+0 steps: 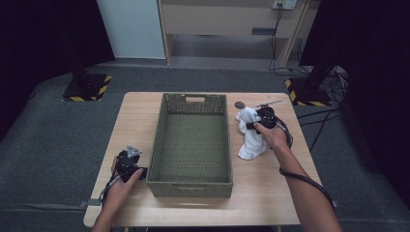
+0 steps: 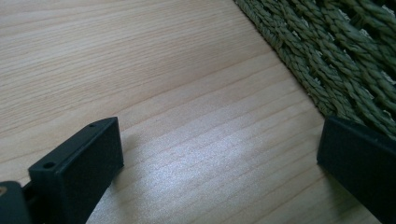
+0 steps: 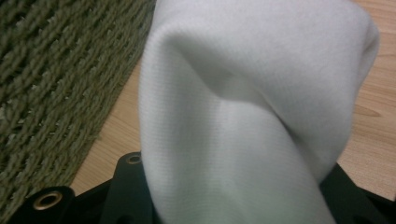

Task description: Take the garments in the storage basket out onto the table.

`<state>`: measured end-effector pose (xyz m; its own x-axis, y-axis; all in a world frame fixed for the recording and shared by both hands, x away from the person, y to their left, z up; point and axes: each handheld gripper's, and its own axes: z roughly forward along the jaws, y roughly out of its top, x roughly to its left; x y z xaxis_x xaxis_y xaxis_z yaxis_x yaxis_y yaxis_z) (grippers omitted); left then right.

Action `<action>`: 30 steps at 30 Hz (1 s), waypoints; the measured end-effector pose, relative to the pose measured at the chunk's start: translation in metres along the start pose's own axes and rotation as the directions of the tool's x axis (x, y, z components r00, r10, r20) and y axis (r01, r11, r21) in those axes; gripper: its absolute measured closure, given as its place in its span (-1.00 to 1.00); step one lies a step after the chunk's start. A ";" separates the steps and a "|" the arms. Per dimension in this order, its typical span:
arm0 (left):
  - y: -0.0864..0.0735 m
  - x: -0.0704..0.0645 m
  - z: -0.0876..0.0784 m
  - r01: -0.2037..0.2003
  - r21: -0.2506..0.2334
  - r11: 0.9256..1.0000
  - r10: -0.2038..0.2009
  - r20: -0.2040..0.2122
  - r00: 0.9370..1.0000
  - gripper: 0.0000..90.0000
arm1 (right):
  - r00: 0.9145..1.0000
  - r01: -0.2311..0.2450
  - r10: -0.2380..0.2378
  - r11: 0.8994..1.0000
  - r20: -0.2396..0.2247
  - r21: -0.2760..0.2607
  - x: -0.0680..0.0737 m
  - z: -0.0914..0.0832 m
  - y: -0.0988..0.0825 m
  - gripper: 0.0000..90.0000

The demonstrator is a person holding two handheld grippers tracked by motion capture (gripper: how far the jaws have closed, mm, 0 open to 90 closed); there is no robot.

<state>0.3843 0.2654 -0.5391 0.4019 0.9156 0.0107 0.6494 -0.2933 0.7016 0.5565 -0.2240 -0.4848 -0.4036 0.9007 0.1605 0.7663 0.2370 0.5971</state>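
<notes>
Apparently to load the basket [image 1: 189, 186], the right gripper's [image 1: 252, 123] fingers pinch a white cloth [image 1: 251, 142] beside it, while the left gripper's [image 2: 219, 154] fingers rest wide apart over the desk [image 2: 140, 70].

Green woven basket [image 1: 191, 145] mid-table [image 1: 270, 193]; small dark disc [image 1: 239, 104] beyond its far right corner.

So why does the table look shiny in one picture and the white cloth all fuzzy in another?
Left gripper view: lamp glare on the pale wooden table. Right gripper view: the white soft cloth hangs too close, so it blurs. High view: dim corners.
</notes>
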 end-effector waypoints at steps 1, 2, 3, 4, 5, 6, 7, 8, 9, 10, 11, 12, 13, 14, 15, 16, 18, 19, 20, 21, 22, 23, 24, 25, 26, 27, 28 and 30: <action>0.000 0.000 0.000 0.000 0.000 1.000 0.000 0.000 1.000 -1.00 | 1.000 -0.002 0.002 1.000 0.000 -0.001 0.000 0.001 -0.001 0.24; 0.000 0.000 0.000 0.000 0.000 1.000 0.000 0.000 1.000 -1.00 | 1.000 -0.002 0.002 1.000 0.001 -0.002 0.000 0.002 -0.001 0.24; 0.000 0.000 0.000 0.000 0.000 1.000 0.000 0.000 1.000 -1.00 | 1.000 -0.003 0.003 1.000 0.003 -0.002 0.000 0.002 -0.002 0.24; 0.000 0.000 0.000 0.000 0.000 1.000 0.000 0.000 1.000 -1.00 | 1.000 -0.006 0.006 1.000 0.005 -0.005 0.000 0.003 -0.002 0.24; 0.000 0.000 0.000 0.000 0.000 1.000 0.000 0.000 1.000 -1.00 | 1.000 -0.007 0.007 1.000 0.009 -0.001 0.001 0.003 -0.003 0.24; 0.000 0.000 0.000 -0.001 0.000 1.000 0.001 0.000 1.000 -1.00 | 1.000 -0.002 0.002 1.000 0.013 0.001 0.001 0.003 -0.003 0.24; 0.000 0.000 0.000 0.000 0.000 1.000 0.000 0.000 1.000 -1.00 | 1.000 -0.001 0.001 1.000 0.014 0.000 0.002 0.003 -0.003 0.24; 0.000 0.000 0.000 -0.001 0.000 1.000 0.001 0.000 1.000 -1.00 | 1.000 0.001 -0.001 1.000 0.017 0.002 0.002 0.003 -0.003 0.24; 0.000 0.000 0.000 -0.001 0.000 1.000 0.001 0.001 1.000 -1.00 | 1.000 0.002 -0.003 1.000 0.020 0.003 0.002 0.004 -0.003 0.24; 0.000 0.000 0.000 -0.001 0.000 1.000 0.001 0.001 1.000 -1.00 | 1.000 0.003 -0.003 1.000 0.023 0.006 0.002 0.004 -0.002 0.24; 0.000 0.000 0.000 -0.001 0.000 1.000 0.001 0.001 1.000 -1.00 | 1.000 0.004 -0.004 1.000 0.024 0.009 0.001 0.005 -0.002 0.24; 0.000 0.000 0.000 -0.001 0.001 1.000 0.001 0.001 1.000 -1.00 | 1.000 0.005 -0.006 1.000 0.025 0.013 0.001 0.005 -0.002 0.24; 0.000 0.000 0.000 -0.001 0.000 1.000 0.001 0.001 1.000 -1.00 | 1.000 0.002 -0.002 1.000 0.024 0.018 0.000 0.006 -0.002 0.24; 0.000 0.000 0.000 -0.001 0.000 1.000 0.001 0.001 1.000 -1.00 | 1.000 0.004 -0.004 1.000 0.023 0.021 0.000 0.007 -0.002 0.24; 0.000 0.000 0.000 -0.001 0.000 1.000 0.001 0.001 1.000 -1.00 | 1.000 0.006 -0.007 1.000 0.025 0.025 -0.001 0.008 -0.002 0.24; 0.000 0.000 0.000 -0.001 0.000 1.000 0.001 0.001 1.000 -1.00 | 1.000 0.003 -0.004 1.000 0.026 0.028 -0.001 0.009 -0.002 0.24; 0.000 0.000 0.000 -0.001 0.000 1.000 0.001 0.001 1.000 -1.00 | 1.000 0.001 -0.002 0.999 0.031 0.032 -0.002 0.010 -0.001 0.23; 0.000 0.000 0.000 -0.002 0.001 1.000 0.002 0.002 1.000 -1.00 | 0.999 0.001 -0.002 0.999 0.032 0.033 -0.002 0.010 -0.001 0.23; 0.000 0.000 0.000 -0.002 0.001 1.000 0.002 0.002 1.000 -1.00 | 0.999 0.002 -0.003 0.999 0.032 0.033 -0.002 0.011 -0.001 0.23; 0.000 0.000 0.000 -0.002 0.001 1.000 0.002 0.002 1.000 -1.00 | 0.999 0.000 -0.001 0.999 0.032 0.032 -0.003 0.011 -0.001 0.22; 0.000 0.000 0.000 -0.003 0.001 1.000 0.003 0.002 1.000 -1.00 | 0.999 -0.001 0.000 0.999 0.033 0.032 -0.003 0.011 -0.002 0.22; 0.000 0.000 0.000 -0.002 0.001 1.000 0.002 0.002 1.000 -1.00 | 0.999 -0.002 0.001 1.000 0.033 0.031 -0.003 0.011 -0.002 0.21; 0.000 0.000 0.000 -0.003 0.001 1.000 0.003 0.002 1.000 -1.00 | 0.999 -0.007 0.006 0.999 0.034 0.031 -0.003 0.011 -0.002 0.21; 0.000 0.000 0.000 -0.003 0.001 1.000 0.003 0.002 1.000 -1.00 | 0.999 -0.006 0.005 1.000 0.035 0.030 -0.003 0.011 -0.003 0.20; 0.000 0.000 0.000 -0.003 0.001 1.000 0.003 0.002 1.000 -1.00 | 0.999 -0.009 0.008 1.000 0.035 0.027 -0.004 0.011 -0.003 0.19; 0.000 0.000 0.000 -0.003 0.001 1.000 0.003 0.002 1.000 -1.00 | 0.999 -0.012 0.011 1.000 0.035 0.024 -0.004 0.012 -0.004 0.17; 0.000 0.000 0.000 -0.002 0.001 1.000 0.002 0.002 1.000 -1.00 | 0.999 -0.012 0.011 1.000 0.034 0.023 -0.005 0.012 -0.004 0.17; 0.000 0.000 0.000 -0.003 0.000 1.000 0.003 0.002 1.000 -1.00 | 0.999 -0.013 0.013 1.000 0.032 0.023 -0.005 0.012 -0.005 0.16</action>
<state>0.3843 0.2657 -0.5391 0.4052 0.9142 0.0109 0.6486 -0.2959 0.7013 0.5610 -0.2252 -0.4979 -0.3776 0.9149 0.1427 0.7831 0.2333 0.5765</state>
